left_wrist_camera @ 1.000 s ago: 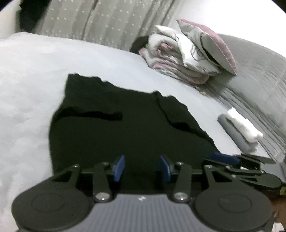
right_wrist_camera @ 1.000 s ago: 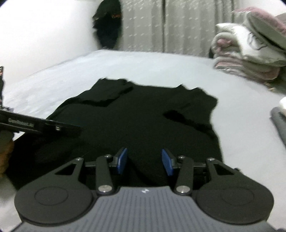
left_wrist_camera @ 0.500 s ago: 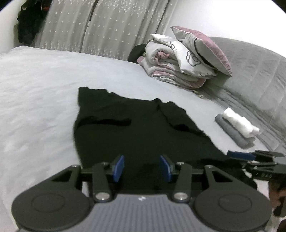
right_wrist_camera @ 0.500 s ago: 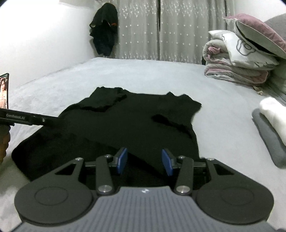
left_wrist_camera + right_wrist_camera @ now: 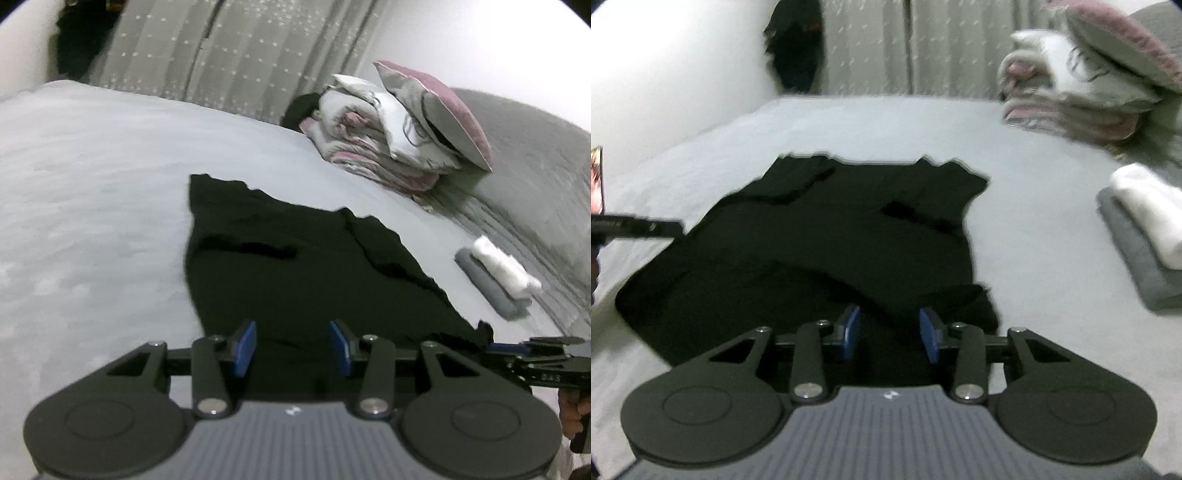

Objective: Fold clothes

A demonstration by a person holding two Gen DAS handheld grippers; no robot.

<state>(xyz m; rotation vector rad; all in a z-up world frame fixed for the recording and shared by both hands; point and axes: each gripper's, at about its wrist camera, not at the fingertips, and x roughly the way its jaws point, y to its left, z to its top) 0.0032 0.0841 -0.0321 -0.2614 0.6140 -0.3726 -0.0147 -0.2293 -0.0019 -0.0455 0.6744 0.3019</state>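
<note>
A black T-shirt (image 5: 295, 273) lies flat on the grey bed, sleeves folded in, hem towards me. It also shows in the right wrist view (image 5: 831, 240). My left gripper (image 5: 292, 349) is open, its blue pads over the hem near the left corner. My right gripper (image 5: 889, 334) is open over the hem's right corner, where the cloth is rumpled. Nothing sits between either pair of pads. The right gripper shows at the right edge of the left wrist view (image 5: 532, 354). The left gripper shows at the left edge of the right wrist view (image 5: 635, 225).
A folded grey cloth with a white rolled cloth (image 5: 495, 273) on top lies to the right of the shirt, also in the right wrist view (image 5: 1145, 236). Stacked bedding and a pillow (image 5: 399, 129) sit at the far right. Curtains (image 5: 229, 55) hang behind the bed.
Both views shifted and blurred. The right gripper dropped closer to the hem's right corner, where the cloth now looks bunched. Both grippers stayed open.
</note>
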